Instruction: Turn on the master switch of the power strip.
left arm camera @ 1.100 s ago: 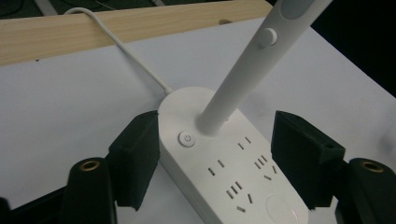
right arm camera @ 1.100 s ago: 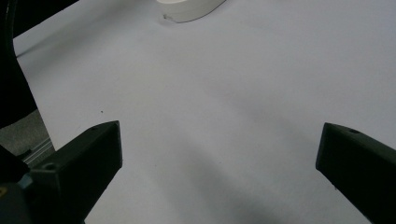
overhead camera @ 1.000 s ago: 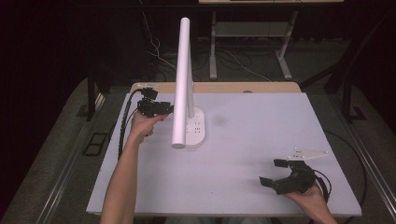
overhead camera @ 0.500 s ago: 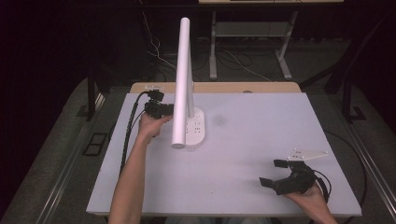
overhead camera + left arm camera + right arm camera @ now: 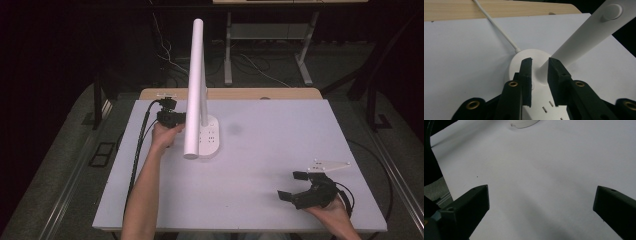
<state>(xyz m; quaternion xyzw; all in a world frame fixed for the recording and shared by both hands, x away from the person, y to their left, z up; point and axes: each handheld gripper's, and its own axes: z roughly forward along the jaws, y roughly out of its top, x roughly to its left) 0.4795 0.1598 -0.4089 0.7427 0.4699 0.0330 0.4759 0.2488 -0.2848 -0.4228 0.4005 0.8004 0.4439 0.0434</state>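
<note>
A white desk lamp stands at the back left of the table, its long tube head leaning toward me over a rounded base with socket slots. My left gripper reaches in from the left at the foot of the lamp. In the left gripper view its jaws have just been closing and stand on either side of the lamp's stem; the right pad is against it and a thin gap remains at the left pad. My right gripper rests at the front right, open and holding nothing.
The white tabletop has a wooden strip along its far edge. The lamp's white cable runs from the base over that strip. Dark floor, cables and table legs lie beyond.
The left hand has slid right and a little lower, up to the lamp's foot, and its jaws have narrowed around the stem. The right gripper has stayed put.
</note>
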